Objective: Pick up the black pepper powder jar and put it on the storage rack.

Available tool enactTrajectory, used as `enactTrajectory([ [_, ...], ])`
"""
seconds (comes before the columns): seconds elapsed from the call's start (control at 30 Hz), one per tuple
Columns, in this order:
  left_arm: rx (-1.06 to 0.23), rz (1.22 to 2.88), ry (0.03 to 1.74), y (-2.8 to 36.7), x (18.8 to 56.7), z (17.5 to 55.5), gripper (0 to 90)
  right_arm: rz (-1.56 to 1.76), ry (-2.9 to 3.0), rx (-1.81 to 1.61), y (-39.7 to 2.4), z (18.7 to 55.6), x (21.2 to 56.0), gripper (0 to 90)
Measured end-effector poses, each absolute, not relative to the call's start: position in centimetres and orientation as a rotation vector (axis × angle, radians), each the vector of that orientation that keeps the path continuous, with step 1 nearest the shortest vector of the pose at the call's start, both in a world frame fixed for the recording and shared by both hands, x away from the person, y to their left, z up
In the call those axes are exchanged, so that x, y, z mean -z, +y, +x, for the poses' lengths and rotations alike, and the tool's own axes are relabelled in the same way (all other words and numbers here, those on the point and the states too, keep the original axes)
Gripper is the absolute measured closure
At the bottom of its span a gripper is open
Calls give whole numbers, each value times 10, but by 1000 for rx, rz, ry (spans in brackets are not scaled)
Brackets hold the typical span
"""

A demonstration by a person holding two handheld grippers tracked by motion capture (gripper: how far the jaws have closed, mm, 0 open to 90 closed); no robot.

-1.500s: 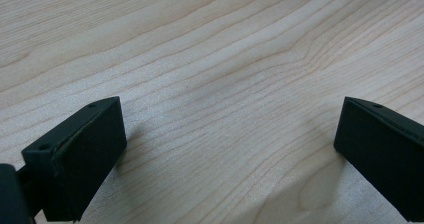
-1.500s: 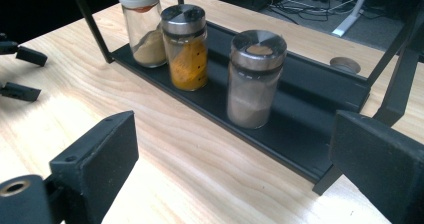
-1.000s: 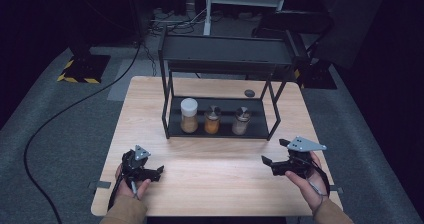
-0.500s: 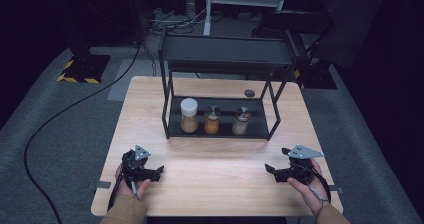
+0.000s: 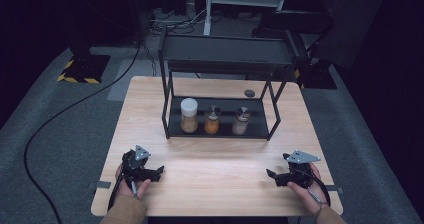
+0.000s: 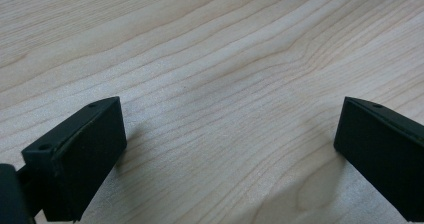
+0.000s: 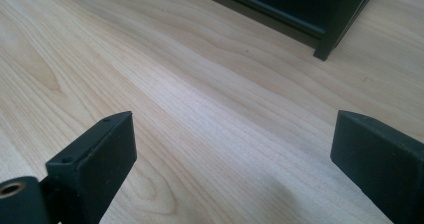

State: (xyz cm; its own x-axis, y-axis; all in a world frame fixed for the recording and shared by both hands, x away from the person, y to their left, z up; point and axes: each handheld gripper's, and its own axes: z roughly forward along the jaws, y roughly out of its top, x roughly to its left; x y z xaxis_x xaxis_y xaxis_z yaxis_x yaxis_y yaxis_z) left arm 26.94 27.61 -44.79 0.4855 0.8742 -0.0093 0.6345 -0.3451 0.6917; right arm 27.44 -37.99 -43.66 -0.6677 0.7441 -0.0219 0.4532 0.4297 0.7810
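jars: three of them lined up on the bottom shelf of the black rack (image 5: 170, 91). White-lidded jar (image 5: 189, 115) on the left, orange-filled jar (image 5: 212, 120) in the middle, pale-filled jar (image 5: 242, 120) on the right. All upright, close but not touching as far as I can tell.

rack: sits toward the far side of the wooden table (image 5: 215, 184), two tiers, top tray looks bare from this angle. One corner post and the edge of the bottom shelf show up in the right gripper view too.

small dark thing: a little round object (image 5: 248, 92) on the table behind the rack, can't tell what it is.

left gripper: left gripper (image 5: 156, 173) parked low at the near left edge of the table, jaws spread wide, nothing between them, just wood grain in its own view (image 6: 225, 149).

right gripper: right gripper (image 5: 272, 175) same deal at the near right edge, jaws wide apart and empty (image 7: 230, 149), aimed roughly toward the rack's corner.

step in hand: honestly looks like the starting pose, both hands resting well short of the jars, no reach begun.

next move: my guess is one gripper has to go forward under the top tier to a jar. Needs a low approach between the posts, jaws kept wide enough to straddle a jar without bumping its neighbour.
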Motion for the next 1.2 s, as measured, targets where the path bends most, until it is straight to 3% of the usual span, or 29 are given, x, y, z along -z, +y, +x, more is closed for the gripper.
enactTrajectory([
  [1.2,-486,2099,1236,276,448,270,2,1022,2430,-1022,-378,281,448,1],
])
